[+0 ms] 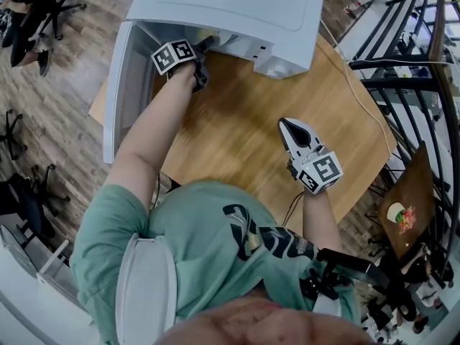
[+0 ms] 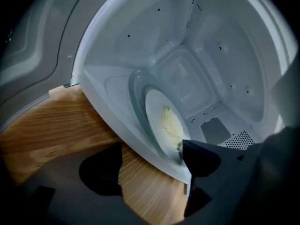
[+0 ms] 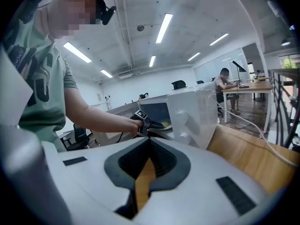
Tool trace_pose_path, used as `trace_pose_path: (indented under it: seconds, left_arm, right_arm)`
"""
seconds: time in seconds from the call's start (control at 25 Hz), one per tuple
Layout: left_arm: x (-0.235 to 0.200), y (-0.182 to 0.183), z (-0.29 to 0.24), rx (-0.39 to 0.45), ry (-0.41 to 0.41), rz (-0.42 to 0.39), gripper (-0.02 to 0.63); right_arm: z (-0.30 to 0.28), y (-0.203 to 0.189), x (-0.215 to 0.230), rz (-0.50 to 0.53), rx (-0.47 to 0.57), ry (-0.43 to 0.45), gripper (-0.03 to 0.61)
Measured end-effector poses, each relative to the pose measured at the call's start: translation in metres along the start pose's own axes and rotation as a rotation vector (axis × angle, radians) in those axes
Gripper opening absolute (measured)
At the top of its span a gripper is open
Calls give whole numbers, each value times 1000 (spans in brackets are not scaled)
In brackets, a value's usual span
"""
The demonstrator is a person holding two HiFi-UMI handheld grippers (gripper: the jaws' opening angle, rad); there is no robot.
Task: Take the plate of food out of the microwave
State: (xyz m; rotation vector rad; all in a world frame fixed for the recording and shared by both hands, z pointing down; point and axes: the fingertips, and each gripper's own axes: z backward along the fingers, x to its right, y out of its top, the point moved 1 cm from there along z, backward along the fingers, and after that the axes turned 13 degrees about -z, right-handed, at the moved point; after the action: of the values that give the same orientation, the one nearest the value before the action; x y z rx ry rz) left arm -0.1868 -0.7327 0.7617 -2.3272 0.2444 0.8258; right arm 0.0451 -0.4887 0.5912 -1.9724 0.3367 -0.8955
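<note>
Door point(image 1: 118, 85) of the microwave point(image 1: 237, 9) stood open at far left, so that step was done. My left gripper point(image 1: 206, 44) was at the cavity mouth w/ jaws spread wide, nothing between the pads. In the left gripper view one jaw tip sat just beside the near rim of the plate point(image 2: 159, 125), the other outside over the wood. Plate w/ its pale food point(image 2: 171, 123) lay inside on the glass turntable point(image 2: 136, 93), not gripped or lifted, so grab, pull-out & set-down were all left, I judged. Further right, over the table point(image 1: 237, 121), my right gripper point(image 1: 293, 129) hung w/ jaws together, empty. Count: 1 microwave, 1 door, 1 turntable, 1 plate, 1 heap of food, 1 table, 2 grippers.
</note>
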Motion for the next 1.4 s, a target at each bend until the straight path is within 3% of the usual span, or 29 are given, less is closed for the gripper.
trace_pose_path:
  seconds: [0.36,0.44,1.0,1.12,1.4]
  left_arm:
    - [-8,0,8,28,-53,10,367]
    - [-8,3,13,46,-60,20,307]
    - [-7,7,32,104,-106,145,120]
    - [-1,11,37,128,-137,173,50]
    - [18,13,43,160,-241,239,18]
  right_arm:
    - [12,0,5,-31,26,-10,8]
    - [18,0,6,-40,33,-18,8]
    - [35,-2,-1,-60,43,-41,8]
    - [37,-1,-3,-58,45,-41,8]
    - [39,4,-7,-54,55,-45,8]
